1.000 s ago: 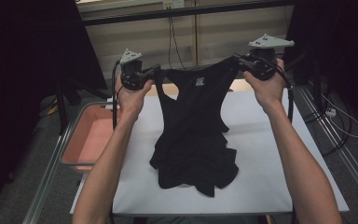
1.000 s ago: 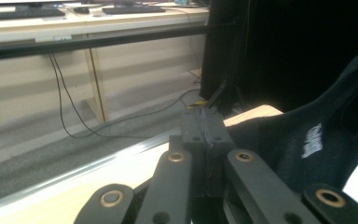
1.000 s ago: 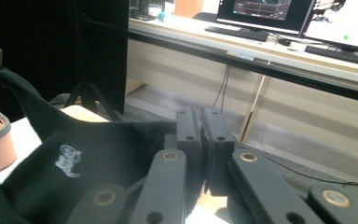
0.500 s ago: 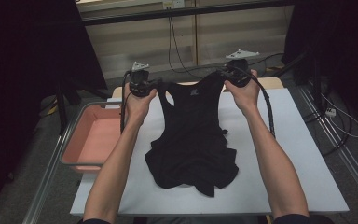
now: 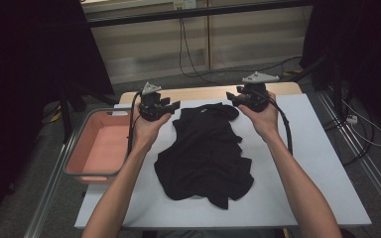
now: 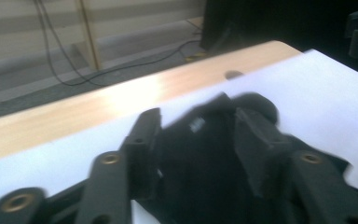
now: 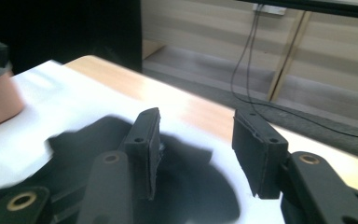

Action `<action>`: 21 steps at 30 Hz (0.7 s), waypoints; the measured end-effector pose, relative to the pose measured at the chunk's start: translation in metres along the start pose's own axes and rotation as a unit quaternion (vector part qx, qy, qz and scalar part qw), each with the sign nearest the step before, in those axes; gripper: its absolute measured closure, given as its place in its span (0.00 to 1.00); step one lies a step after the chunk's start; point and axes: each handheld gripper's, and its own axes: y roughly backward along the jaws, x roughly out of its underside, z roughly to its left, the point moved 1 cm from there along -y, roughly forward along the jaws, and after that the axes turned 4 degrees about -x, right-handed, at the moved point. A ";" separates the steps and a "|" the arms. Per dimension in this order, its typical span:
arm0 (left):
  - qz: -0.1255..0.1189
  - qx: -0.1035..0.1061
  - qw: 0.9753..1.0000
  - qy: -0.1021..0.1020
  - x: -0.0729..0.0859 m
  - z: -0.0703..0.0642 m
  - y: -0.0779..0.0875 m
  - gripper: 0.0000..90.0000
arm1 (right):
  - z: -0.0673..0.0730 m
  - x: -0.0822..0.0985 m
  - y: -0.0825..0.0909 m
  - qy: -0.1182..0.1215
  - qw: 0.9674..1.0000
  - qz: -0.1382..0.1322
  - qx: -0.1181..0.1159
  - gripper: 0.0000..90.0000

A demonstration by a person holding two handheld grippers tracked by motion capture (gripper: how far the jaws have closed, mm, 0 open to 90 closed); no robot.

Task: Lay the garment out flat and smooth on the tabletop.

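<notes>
Garment: black top (image 5: 203,153) lies crumpled on the white sheet (image 5: 307,163), mid-table, collar toward twelve o'clock.
Left gripper (image 5: 171,106): at the top's eleven o'clock, jaws apart, just opened; cloth lies between them, unpressed (image 6: 196,154).
Right gripper (image 5: 233,97): at its one o'clock, jaws apart, just opened; cloth lies below the gap (image 7: 196,140).
Open room: bare sheet at three and six o'clock of the top.
Edges: pink tray (image 5: 79,148) at nine o'clock, off the sheet; wooden table edge (image 5: 203,92) at twelve.
Room: dark curtains, cables on the floor.
Unclear: folds in the black cloth; both gripper views are blurred.
</notes>
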 end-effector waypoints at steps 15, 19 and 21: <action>0.026 0.038 0.997 -0.062 0.058 -0.049 0.041 0.29 | 0.032 0.069 0.062 0.011 0.998 0.026 -0.058 0.68; 0.043 0.028 0.996 -0.067 0.074 -0.055 0.049 0.22 | 0.037 0.082 0.077 0.012 0.998 0.031 -0.061 0.69; 0.062 0.029 0.993 -0.092 0.082 -0.061 0.051 0.21 | 0.040 0.089 0.080 0.005 0.997 0.039 -0.063 0.69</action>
